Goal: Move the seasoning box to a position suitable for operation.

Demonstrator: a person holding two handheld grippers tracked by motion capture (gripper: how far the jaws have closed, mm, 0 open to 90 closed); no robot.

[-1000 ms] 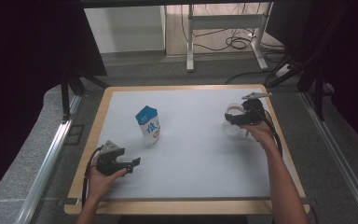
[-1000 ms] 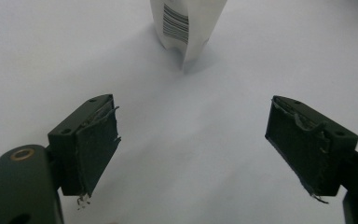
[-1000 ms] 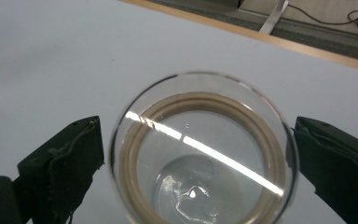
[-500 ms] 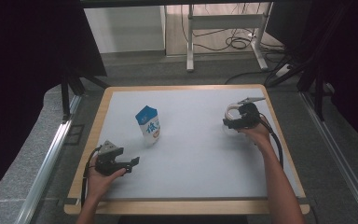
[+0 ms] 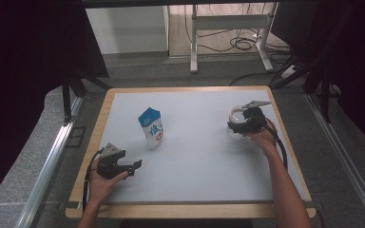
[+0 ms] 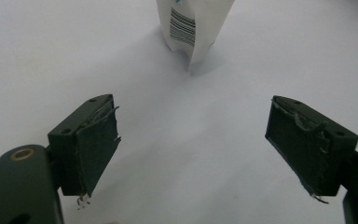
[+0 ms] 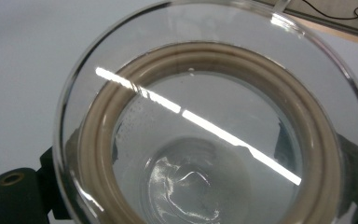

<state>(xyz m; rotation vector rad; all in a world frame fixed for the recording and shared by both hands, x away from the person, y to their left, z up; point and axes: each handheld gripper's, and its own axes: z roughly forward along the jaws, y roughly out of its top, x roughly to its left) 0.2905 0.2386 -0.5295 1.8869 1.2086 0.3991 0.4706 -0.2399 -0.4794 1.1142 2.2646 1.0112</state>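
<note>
**Right gripper on the glass jar, carton parked mid-table**

So the right gripper (image 5: 240, 127) sat over near the right edge of the table (image 5: 195, 156), wrapped around a clear glass jar (image 5: 238, 121). Its jaws had just been closing a little, with the jar between them. In the right gripper view the jar (image 7: 214, 126) took up nearly everything: wide glass rim, a beige sealing ring inside it, and the dark jaws peeking out on both sides right against the glass. Looked like a grip to me, jaws wide but pressed on the jar.

The left gripper (image 5: 135, 166) was down at the near left of the table in the person's left hand (image 5: 103, 183), jaws spread wide with nothing between them. In its own view the left gripper (image 6: 191, 144) pointed at a small blue and white carton (image 6: 193, 25), barcode side facing it.

That carton (image 5: 151, 127) stood upright roughly mid-table, a bit left of centre, well apart from both the jar and the left gripper. Only bare white surface lay between them, so no blockers on the table. Past the far edge there was a metal stand (image 5: 228, 28) and loose cables (image 5: 244, 43) on the floor.
</note>
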